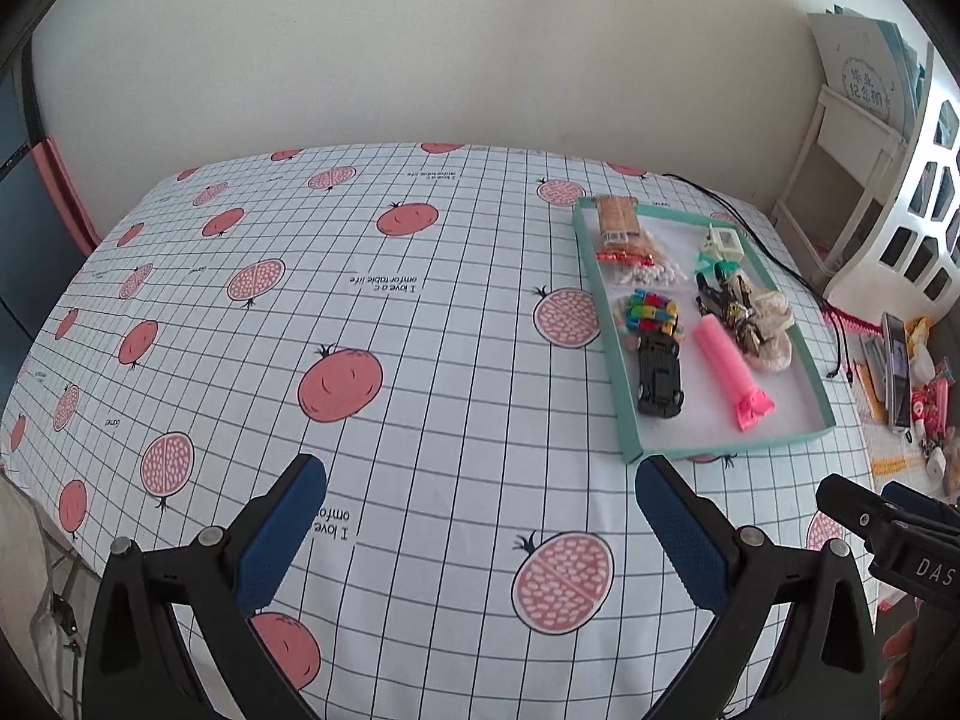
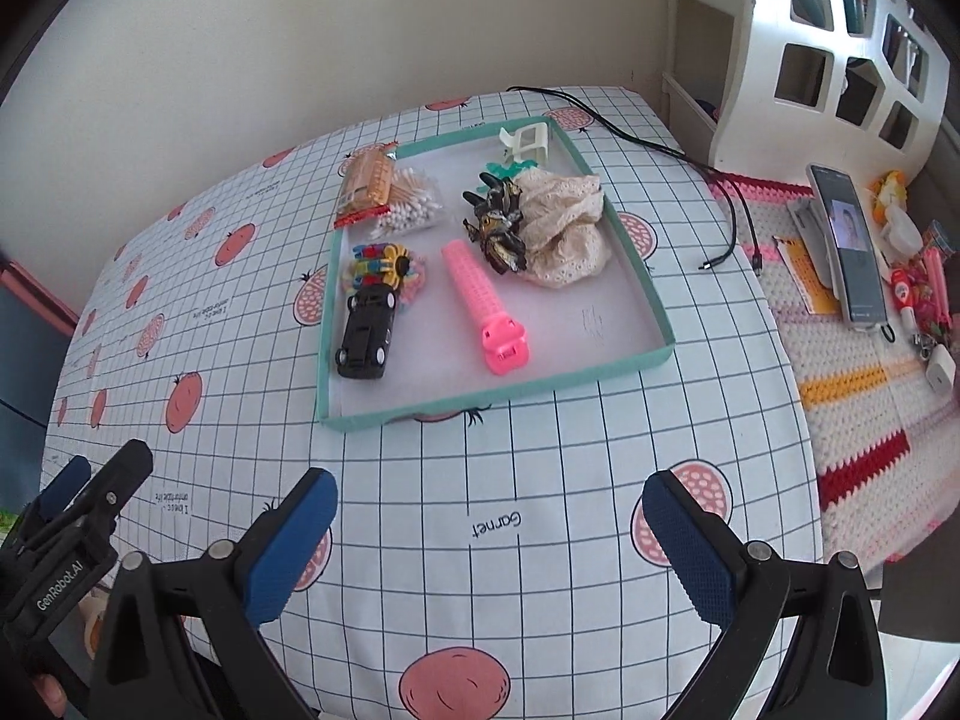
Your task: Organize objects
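Note:
A teal-rimmed tray (image 2: 641, 286) (image 1: 823, 394) lies on the gridded tablecloth. In it sit a black toy car (image 2: 366, 333) (image 1: 659, 375), a pink hair roller (image 2: 483, 297) (image 1: 729, 369), colourful clips (image 2: 384, 264) (image 1: 649, 310), a cotton swab bag (image 2: 408, 204), a biscuit packet (image 2: 366, 183) (image 1: 618, 219), dark hair claws (image 2: 498, 225), cream lace cloth (image 2: 567, 222) and a white clip (image 2: 528, 141). My left gripper (image 1: 480, 531) is open over bare cloth, left of the tray's near corner. My right gripper (image 2: 489, 546) is open in front of the tray.
A black cable (image 2: 660, 150) trails past the tray's right side. A crocheted mat (image 2: 852, 408) at the right holds a phone (image 2: 849, 240) and small clutter. A white shelf unit (image 2: 840, 54) stands at the back right. Tablecloth (image 1: 360, 300) stretches to the left.

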Tool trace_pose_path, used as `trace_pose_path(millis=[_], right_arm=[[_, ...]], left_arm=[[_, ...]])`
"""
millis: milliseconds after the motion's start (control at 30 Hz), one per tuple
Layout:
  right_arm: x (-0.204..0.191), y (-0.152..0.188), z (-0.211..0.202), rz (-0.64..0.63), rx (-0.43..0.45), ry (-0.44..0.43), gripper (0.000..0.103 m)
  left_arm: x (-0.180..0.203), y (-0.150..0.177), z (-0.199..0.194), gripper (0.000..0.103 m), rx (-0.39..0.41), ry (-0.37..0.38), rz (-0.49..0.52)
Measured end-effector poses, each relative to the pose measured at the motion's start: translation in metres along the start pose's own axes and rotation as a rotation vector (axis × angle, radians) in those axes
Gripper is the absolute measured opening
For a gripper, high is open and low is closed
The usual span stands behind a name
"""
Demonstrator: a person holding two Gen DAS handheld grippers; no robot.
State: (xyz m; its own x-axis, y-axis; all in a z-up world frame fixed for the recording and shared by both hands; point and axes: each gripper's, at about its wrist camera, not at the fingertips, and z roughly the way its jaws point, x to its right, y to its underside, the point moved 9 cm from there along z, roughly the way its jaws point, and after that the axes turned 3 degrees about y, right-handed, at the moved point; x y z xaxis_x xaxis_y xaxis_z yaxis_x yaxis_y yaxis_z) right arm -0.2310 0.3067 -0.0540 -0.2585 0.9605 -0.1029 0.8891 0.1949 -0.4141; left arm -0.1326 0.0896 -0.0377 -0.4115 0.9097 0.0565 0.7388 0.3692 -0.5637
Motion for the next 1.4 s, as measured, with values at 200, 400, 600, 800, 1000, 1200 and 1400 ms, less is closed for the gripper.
trace_pose_path(millis=[200, 400, 600, 800, 1000, 1200, 1400], right_arm=[[0.002, 0.01, 0.002, 0.006, 0.009, 0.012, 0.103], [0.004, 0.016, 0.007, 0.009, 0.018, 0.02, 0.103], [0.001, 0.017, 0.012, 0.001, 0.028, 0.023, 0.103], [-0.001, 0.017, 0.016, -0.014, 0.041, 0.038, 0.103], [-0.002, 0.015, 0.021, -0.039, 0.058, 0.061, 0.103], [-0.007, 0.016, 0.026, -0.078, 0.062, 0.075, 0.103], [-0.005, 0.018, 0.033, -0.081, 0.048, 0.087, 0.103]], left_arm=[[-0.002, 0.015, 0.003, 0.103, -0.023, -0.011, 0.002], [-0.002, 0.024, 0.008, 0.103, -0.03, -0.026, 0.018], [-0.007, 0.032, 0.019, 0.103, -0.051, -0.03, 0.005], [-0.011, 0.037, 0.027, 0.103, -0.067, -0.042, 0.0], [-0.016, 0.042, 0.034, 0.103, -0.075, -0.06, -0.002], [-0.022, 0.043, 0.038, 0.103, -0.074, -0.071, -0.015], [-0.026, 0.046, 0.044, 0.103, -0.088, -0.079, -0.021]])
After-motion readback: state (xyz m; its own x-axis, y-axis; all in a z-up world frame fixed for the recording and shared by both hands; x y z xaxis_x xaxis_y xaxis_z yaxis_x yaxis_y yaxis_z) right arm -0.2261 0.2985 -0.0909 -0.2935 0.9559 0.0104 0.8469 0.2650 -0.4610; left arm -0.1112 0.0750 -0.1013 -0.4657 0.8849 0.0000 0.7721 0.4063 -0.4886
